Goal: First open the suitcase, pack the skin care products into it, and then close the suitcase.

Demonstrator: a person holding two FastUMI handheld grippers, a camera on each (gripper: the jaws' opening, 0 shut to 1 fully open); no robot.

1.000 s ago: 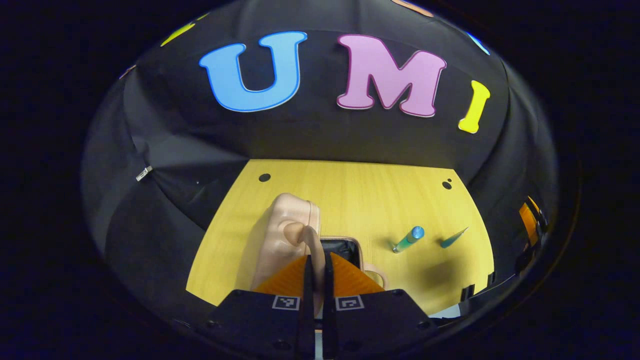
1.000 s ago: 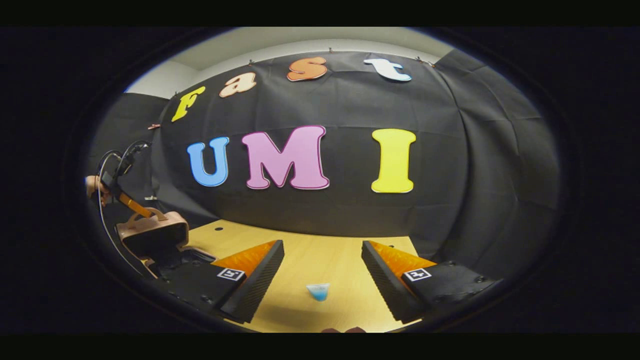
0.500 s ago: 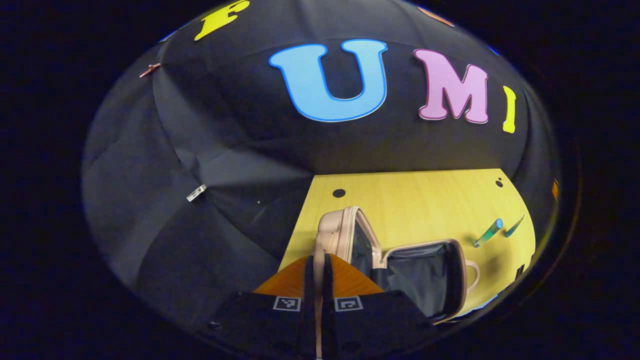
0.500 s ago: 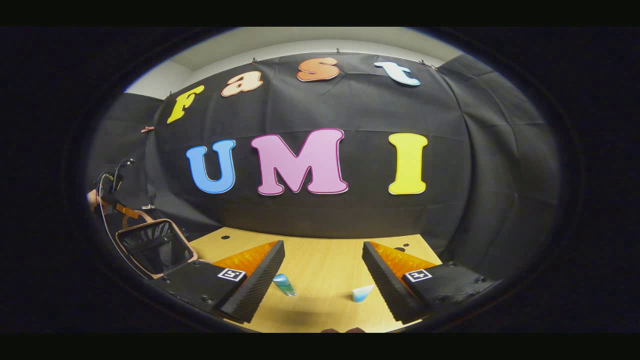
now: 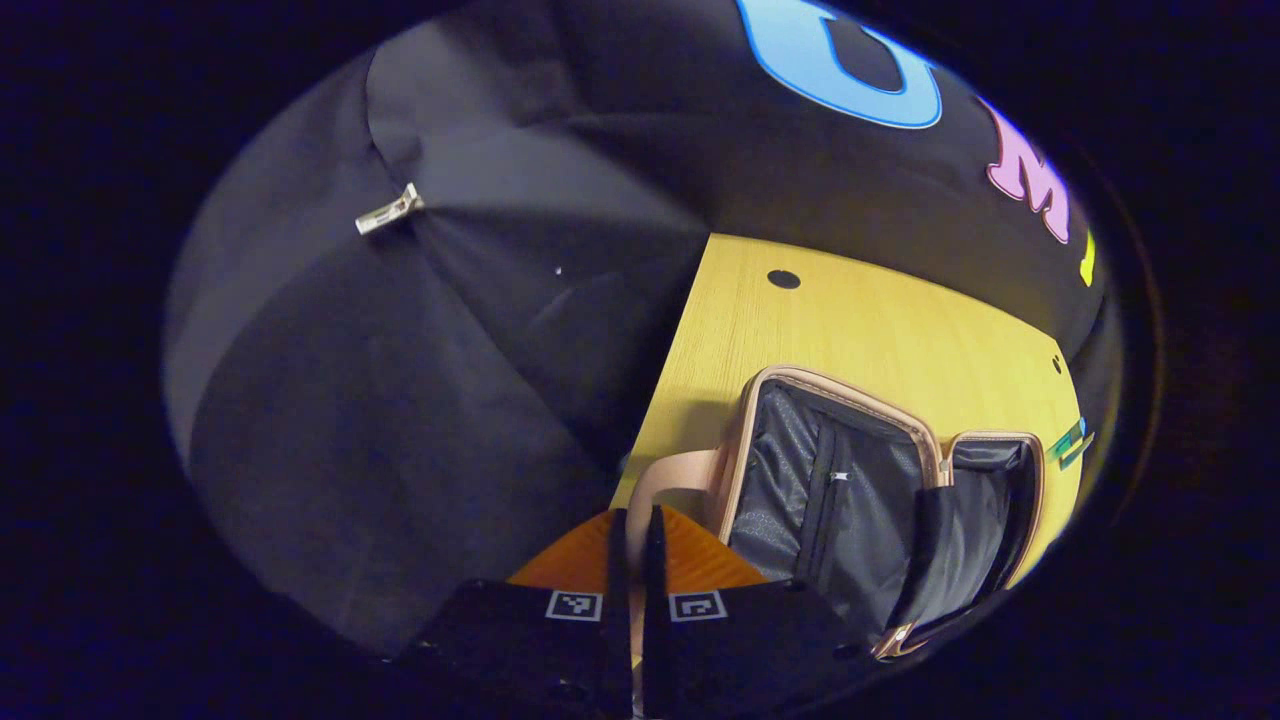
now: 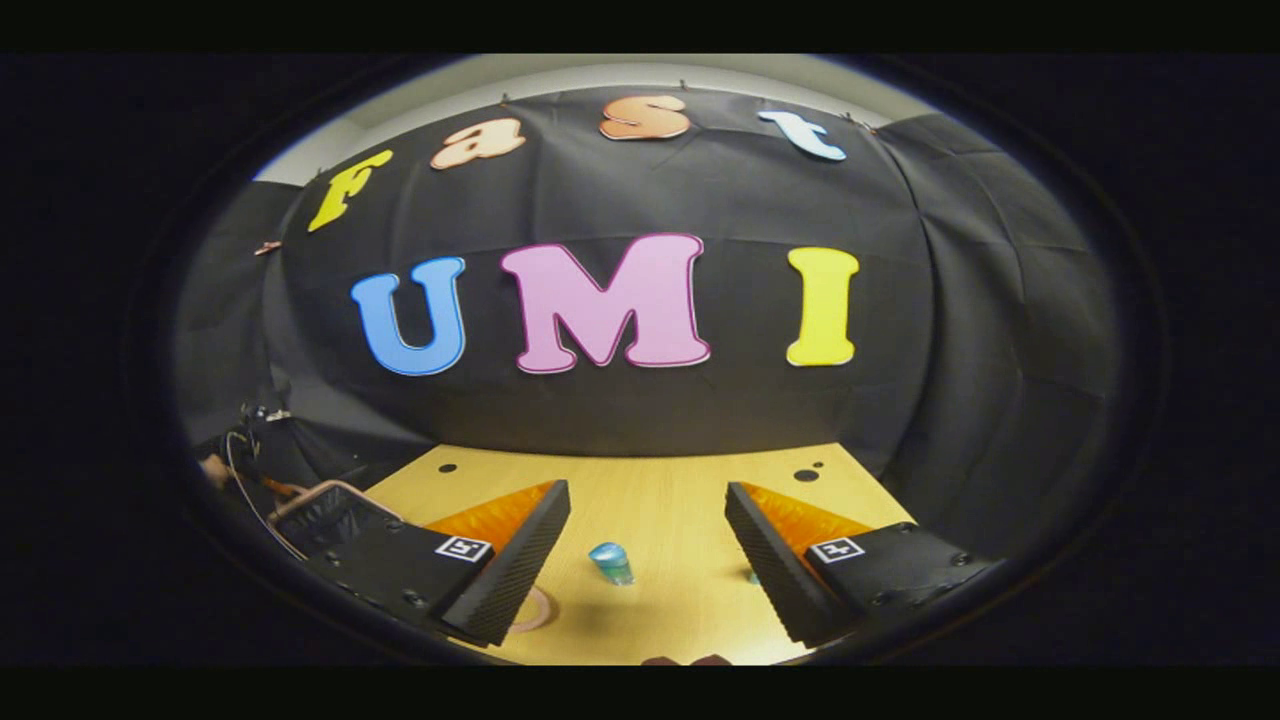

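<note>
The pink suitcase (image 5: 760,385) lies open on the wooden table, its dark grey lining (image 5: 830,490) facing up. In the left gripper view my left gripper (image 5: 632,516) is shut on the lid's pink handle (image 5: 665,478), holding the lid laid far back. Two skin care products (image 5: 1068,442) lie beyond the case at the right edge. In the right gripper view my right gripper (image 6: 645,555) is open just above the table. A blue-capped bottle (image 6: 610,562) lies between its fingers, untouched, and a second small tube (image 6: 752,577) peeks out by the right finger.
The open suitcase (image 6: 330,505) sits at the far left of the right gripper view, with a hand (image 6: 212,468) and cable behind it. A pink handle loop (image 6: 535,608) lies by my left finger. The table (image 6: 680,490) ends at the black cloth wall.
The left gripper swung the lid from partly raised to fully laid back, exposing the lining. The right gripper shifted over the table, so the blue-capped bottle now lies between its fingers.
</note>
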